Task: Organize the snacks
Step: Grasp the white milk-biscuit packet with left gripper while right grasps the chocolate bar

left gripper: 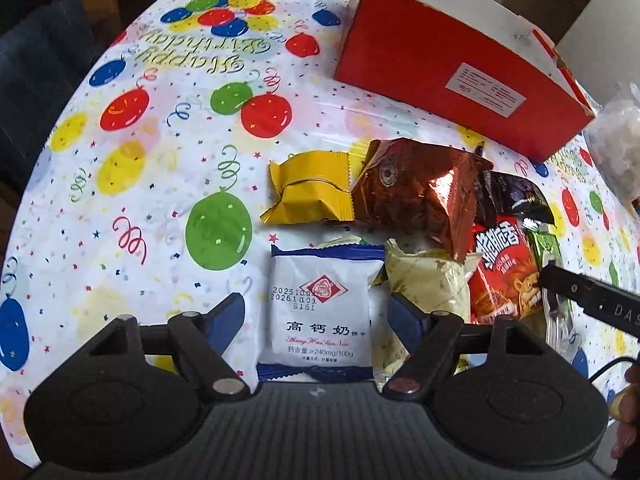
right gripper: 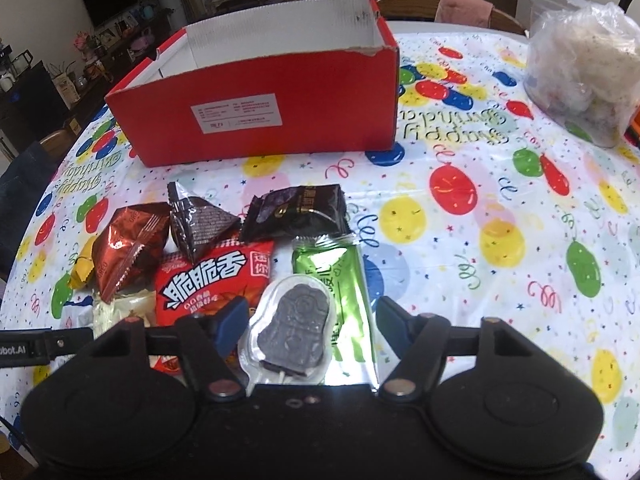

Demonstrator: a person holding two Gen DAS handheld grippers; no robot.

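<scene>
tablecloth (right gripper: pixel 460 152) with balloons and "happy birthday" print covers the table; behind it a dim room shows a tv, shelves and chair backs. red box (right gripper: pixel 256 120) stands open and looks empty at the far side, a clear bag (right gripper: pixel 580 72) of pale lumps to its right. snacks lie loose in a heap on the cloth in front of the box, none inside yet.

left gripper (left gripper: pixel 318 312) hangs over a white biscuit pack (left gripper: pixel 320 308), jaws spread with the pack between them, pads not pressing that i can see. right gripper (right gripper: pixel 308 320) brackets a grey lollipop (right gripper: pixel 294 332) in clear wrap lying on a green pack (right gripper: pixel 340 284), jaws spread too, its left pad nearly over the red pack (right gripper: pixel 216 280).

risks, as i judge them: the right jaws could catch the green or red pack along with the lollipop, since they overlap. the left could snag the cream pack (left gripper: pixel 428 280) touching the biscuit. slick foil may slip from a shallow pinch. the two grippers work close together and could knock.
</scene>
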